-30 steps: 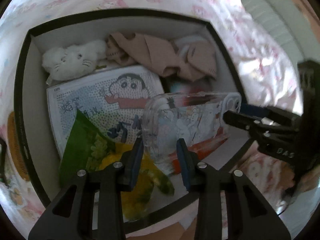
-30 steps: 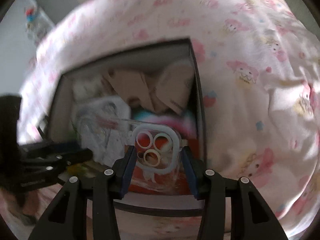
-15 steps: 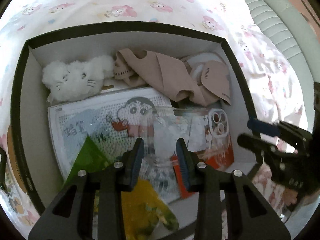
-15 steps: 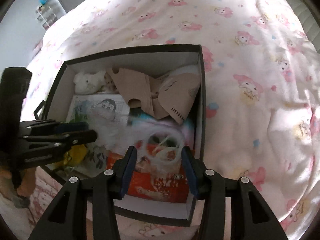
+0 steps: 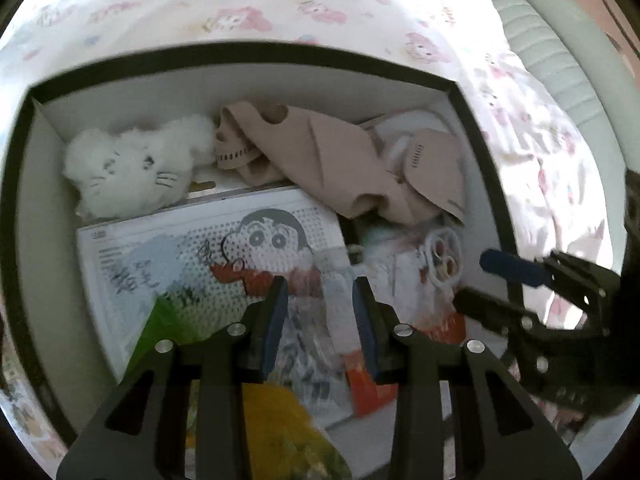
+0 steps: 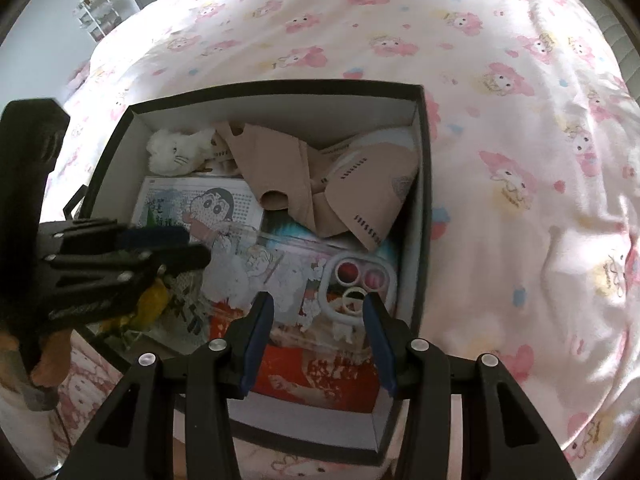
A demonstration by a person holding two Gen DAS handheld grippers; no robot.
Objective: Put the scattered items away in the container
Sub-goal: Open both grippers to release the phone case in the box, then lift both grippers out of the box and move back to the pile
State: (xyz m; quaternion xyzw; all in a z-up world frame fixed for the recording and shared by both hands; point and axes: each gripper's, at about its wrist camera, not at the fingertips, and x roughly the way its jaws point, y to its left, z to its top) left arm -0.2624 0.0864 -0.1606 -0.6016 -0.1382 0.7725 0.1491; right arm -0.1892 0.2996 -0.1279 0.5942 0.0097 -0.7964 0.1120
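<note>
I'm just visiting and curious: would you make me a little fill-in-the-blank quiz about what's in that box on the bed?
1. The fluffy cat toy in the box is ____ in colour.
2. The clear phone case lies ____ the box.
3. The box sits on a bedspread printed with ____ cartoon characters.

Missing words: white; inside; pink

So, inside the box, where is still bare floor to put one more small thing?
Little is free. A bare strip of the box floor runs along its near wall, below the red packet. The left wall beside the cartoon sheet has a narrow gap. Toy cat, beige cloth and phone case crowd the rest.
</note>
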